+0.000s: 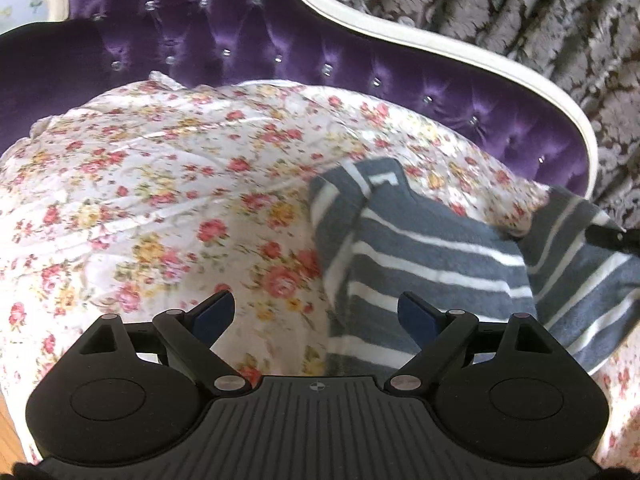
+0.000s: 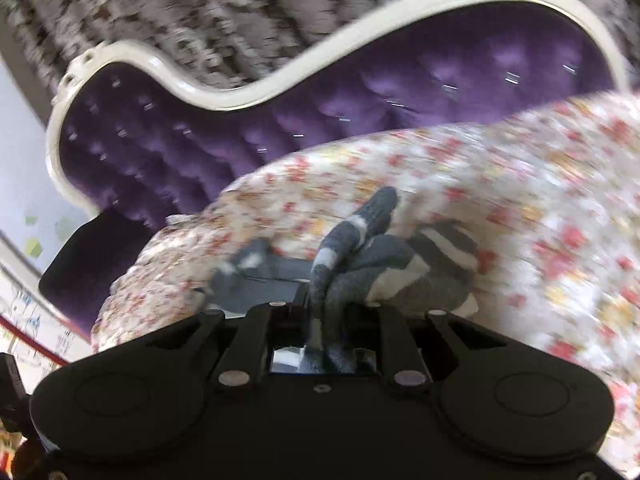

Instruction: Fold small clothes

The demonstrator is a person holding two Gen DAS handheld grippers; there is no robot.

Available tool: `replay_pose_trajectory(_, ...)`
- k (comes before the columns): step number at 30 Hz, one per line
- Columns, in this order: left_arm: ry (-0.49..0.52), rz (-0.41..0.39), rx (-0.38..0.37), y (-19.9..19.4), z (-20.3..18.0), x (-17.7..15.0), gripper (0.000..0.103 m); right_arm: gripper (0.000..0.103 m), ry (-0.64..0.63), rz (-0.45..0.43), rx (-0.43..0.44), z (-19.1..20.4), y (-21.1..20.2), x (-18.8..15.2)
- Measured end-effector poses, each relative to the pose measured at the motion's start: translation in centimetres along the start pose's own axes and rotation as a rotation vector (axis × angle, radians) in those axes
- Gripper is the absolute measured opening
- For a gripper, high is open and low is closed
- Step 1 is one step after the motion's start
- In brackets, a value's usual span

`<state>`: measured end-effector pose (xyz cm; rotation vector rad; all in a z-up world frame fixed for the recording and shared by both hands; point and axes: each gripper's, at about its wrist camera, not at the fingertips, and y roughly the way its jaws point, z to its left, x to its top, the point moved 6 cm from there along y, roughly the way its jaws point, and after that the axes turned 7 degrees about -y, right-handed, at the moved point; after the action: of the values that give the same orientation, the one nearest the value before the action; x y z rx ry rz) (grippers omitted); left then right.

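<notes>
- Two claws over a floral sheet (image 1: 160, 184) on a purple tufted sofa (image 1: 240, 40).
- Left claw (image 1: 316, 312) spread wide, nothing between its blue pads, hovering above the sheet at the garment's left edge.
- Grey-and-white striped garment (image 1: 420, 240) lies on the sheet, right side lifted.
- Right claw (image 2: 326, 308) clamped on a bunched fold of the striped garment (image 2: 360, 248), cloth pinched between the jaws; right wrist view blurred.
- Patterned curtain (image 1: 520, 20) behind the sofa frame.
</notes>
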<state>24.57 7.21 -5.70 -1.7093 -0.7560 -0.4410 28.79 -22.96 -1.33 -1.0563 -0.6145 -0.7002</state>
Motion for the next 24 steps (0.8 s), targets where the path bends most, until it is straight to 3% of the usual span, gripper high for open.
replay_pose_trajectory(4, -0.041, -0.018, 0.012, -0.7, 1.6, 0.8, 0.089, 0.023, -0.036, 0.018, 0.052, 4.6, 2.9, 1.1)
replay_pose_trajectory(10, -0.083, -0.031, 0.020, -1.3, 3.3, 1.5, 0.089, 0.021, -0.033, 0.060, 0.117, 9.6, 7.8, 0.1)
replay_pose_trajectory(18, -0.116, -0.032, 0.026, -1.6, 4.6, 2.0, 0.089, 0.026, -0.125, 0.169, 0.099, 13.1, 12.3, -3.6)
replay_pose_trajectory(21, -0.128, -0.037, 0.028, -1.7, 4.9, 2.2, 0.089, 0.037, -0.109, 0.198, 0.163, 13.4, 13.1, -4.8)
replay_pose_trajectory(24, -0.136, -0.037, 0.031, -1.6, 4.9, 2.2, 0.089, 0.038, -0.110, 0.186, 0.265, 13.6, 12.3, -5.0)
